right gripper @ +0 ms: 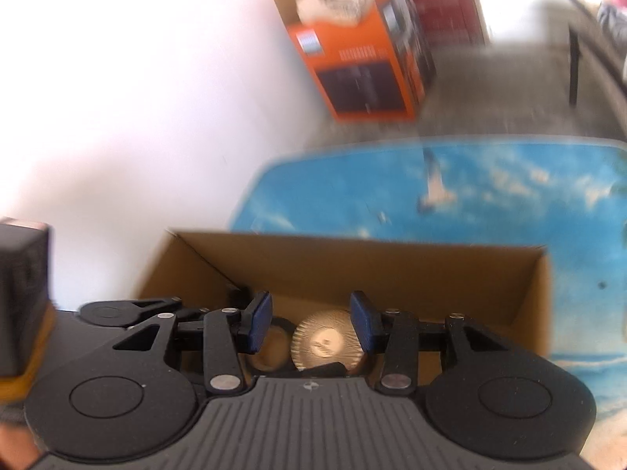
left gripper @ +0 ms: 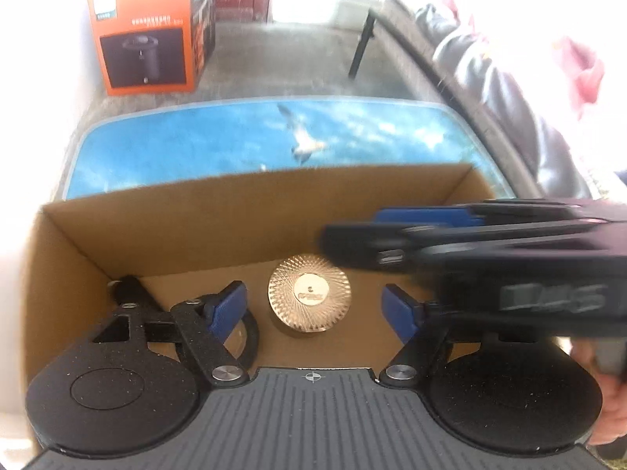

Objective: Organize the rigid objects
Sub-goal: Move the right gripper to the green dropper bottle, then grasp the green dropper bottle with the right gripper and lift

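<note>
A round gold jar with a ridged lid stands on the floor of an open cardboard box. My left gripper hangs open over the box with the jar between and below its blue pads, not touching. A black ring lies left of the jar. My right gripper crosses in from the right over the box, blurred. In the right wrist view my right gripper is open above the gold jar inside the box, empty.
The box sits on a blue sky-print mat on grey floor. An orange product carton stands at the back left by a white wall. A grey sofa and a black table leg are at the right.
</note>
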Demonstrator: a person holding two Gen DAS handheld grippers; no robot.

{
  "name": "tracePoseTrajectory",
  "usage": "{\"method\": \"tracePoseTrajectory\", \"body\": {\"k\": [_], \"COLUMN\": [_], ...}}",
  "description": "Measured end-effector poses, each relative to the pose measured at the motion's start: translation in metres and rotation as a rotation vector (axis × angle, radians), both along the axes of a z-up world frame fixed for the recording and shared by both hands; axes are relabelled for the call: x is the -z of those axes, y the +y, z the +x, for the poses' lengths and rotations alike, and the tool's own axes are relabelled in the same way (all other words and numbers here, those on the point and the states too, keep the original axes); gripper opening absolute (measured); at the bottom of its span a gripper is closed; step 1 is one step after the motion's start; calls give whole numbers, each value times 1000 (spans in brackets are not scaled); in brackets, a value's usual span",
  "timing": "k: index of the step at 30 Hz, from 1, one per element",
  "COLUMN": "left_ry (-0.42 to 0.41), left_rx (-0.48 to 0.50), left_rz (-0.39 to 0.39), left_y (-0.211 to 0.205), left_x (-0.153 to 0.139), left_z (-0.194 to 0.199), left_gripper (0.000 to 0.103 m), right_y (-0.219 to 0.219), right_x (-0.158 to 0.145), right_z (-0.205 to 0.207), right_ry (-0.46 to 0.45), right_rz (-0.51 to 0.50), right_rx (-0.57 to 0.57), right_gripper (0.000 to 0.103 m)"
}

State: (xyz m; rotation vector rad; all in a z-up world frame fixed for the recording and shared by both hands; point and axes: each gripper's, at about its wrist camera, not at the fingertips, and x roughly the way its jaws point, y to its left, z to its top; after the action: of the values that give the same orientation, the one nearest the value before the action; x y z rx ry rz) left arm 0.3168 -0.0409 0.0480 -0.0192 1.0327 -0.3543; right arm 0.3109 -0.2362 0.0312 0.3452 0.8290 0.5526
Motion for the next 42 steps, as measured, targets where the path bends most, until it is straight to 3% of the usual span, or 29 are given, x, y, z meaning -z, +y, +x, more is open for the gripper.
{"method": "tracePoseTrajectory", "body": {"k": [5, 9, 15, 22, 29, 34, 38, 39, 42], "left_ry": [-147, -265, -386, -458, -478, -479, -452, -442, -438], "left_rx": [-3, 23, 43, -4, -26, -51, -68, -75, -96], "left_rz": [-65, -85, -142, -50, 91, 97, 82, 72, 38], "left_y": [23, 40, 49, 31, 25, 29, 34, 36, 41], "left_x": [-49, -75, -64, -2, 31, 36, 43, 45, 48], "left_z": [-53, -111, -192, -241, -239, -229, -221, -219, -215], "left_gripper": [79, 83, 86, 82, 57, 45, 31, 25, 24], "right_y": [-44, -67, -61, -8, 48, 70, 79, 80, 79], "right_x": [-42, -53, -31, 14, 33, 49, 56, 57, 59], "right_z": [-82, -148, -204, -201, -194, -191, -182, -182, -182], "right_ry": [-168, -271, -293, -201, -211, -182, -172, -171, -177], "right_rz": [155, 219, 237, 209, 68, 28, 3, 2, 8], "right_rx": [16, 21, 32, -10, -83, -131, -149, -152, -149], "right_gripper": [50, 51, 52, 50, 43, 34, 29, 24, 21]}}
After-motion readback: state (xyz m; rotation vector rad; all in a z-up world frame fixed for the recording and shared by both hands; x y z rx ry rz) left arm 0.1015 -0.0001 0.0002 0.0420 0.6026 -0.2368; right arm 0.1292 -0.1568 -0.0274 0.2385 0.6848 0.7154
